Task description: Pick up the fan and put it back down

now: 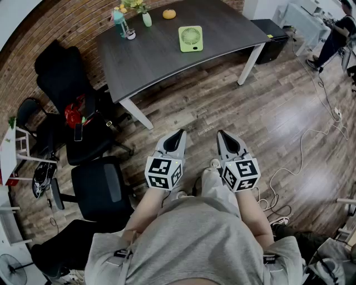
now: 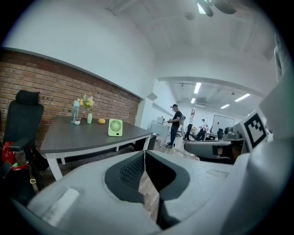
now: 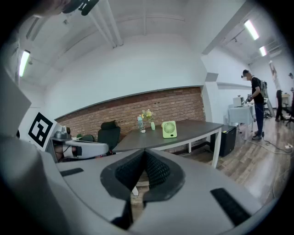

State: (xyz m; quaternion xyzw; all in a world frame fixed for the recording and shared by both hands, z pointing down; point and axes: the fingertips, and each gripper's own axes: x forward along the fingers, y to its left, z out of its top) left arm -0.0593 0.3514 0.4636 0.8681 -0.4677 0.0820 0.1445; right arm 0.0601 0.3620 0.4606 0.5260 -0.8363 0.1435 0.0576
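A small light-green square fan [image 1: 191,38] stands upright on the dark grey table [image 1: 161,58], well ahead of me; it also shows as the fan [image 2: 115,127] in the left gripper view and the fan [image 3: 169,129] in the right gripper view. My left gripper [image 1: 181,133] and right gripper [image 1: 221,133] hang side by side over the wooden floor, a good way short of the table. Both are shut with nothing between the jaws, as the left gripper [image 2: 144,153] and right gripper [image 3: 145,153] views confirm.
A teal bottle [image 1: 118,21], a small vase with flowers [image 1: 146,18] and an orange fruit [image 1: 169,14] stand at the table's far side. Black office chairs [image 1: 72,94] crowd the left. A black box [image 1: 271,38] sits by the table's right leg. Cables [image 1: 300,150] trail on the floor; a person [image 1: 334,36] stands far right.
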